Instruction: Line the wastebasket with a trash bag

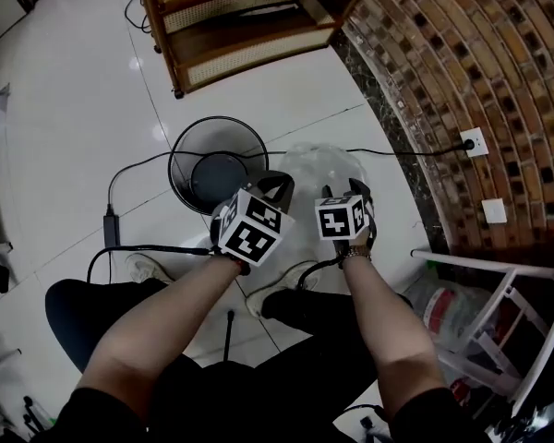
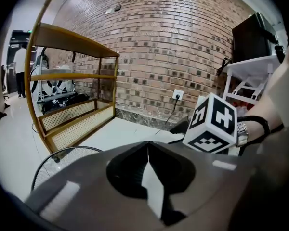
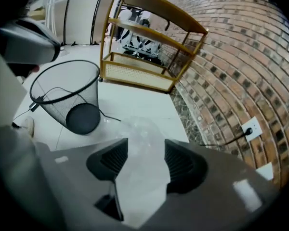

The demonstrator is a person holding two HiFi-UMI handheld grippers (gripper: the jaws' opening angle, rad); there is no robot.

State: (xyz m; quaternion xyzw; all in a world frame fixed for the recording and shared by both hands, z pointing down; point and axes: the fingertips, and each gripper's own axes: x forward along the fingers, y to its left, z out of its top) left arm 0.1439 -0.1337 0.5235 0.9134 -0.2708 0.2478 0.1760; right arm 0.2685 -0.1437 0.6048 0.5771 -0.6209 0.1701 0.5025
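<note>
Right gripper fingers spread over the trash bag, three o'clock of the wastebasket; left gripper fingers pressed together. Slick film may slip the pinch.

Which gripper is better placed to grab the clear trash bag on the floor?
Right: the right gripper has jaws apart with the clear trash bag showing between them; the left gripper is shut, nearer the wastebasket.

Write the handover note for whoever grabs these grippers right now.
Left gripper: shut, nothing seen in it.
Right gripper: open; the clear trash bag shows between its jaws, not clamped.
Bag lies crumpled on the floor, right of the wastebasket in the head view. The wastebasket is upright and unlined.
Done: nothing yet.
Left: grip the bag, open it, seat it in the basket, fold its edge over the rim.
</note>
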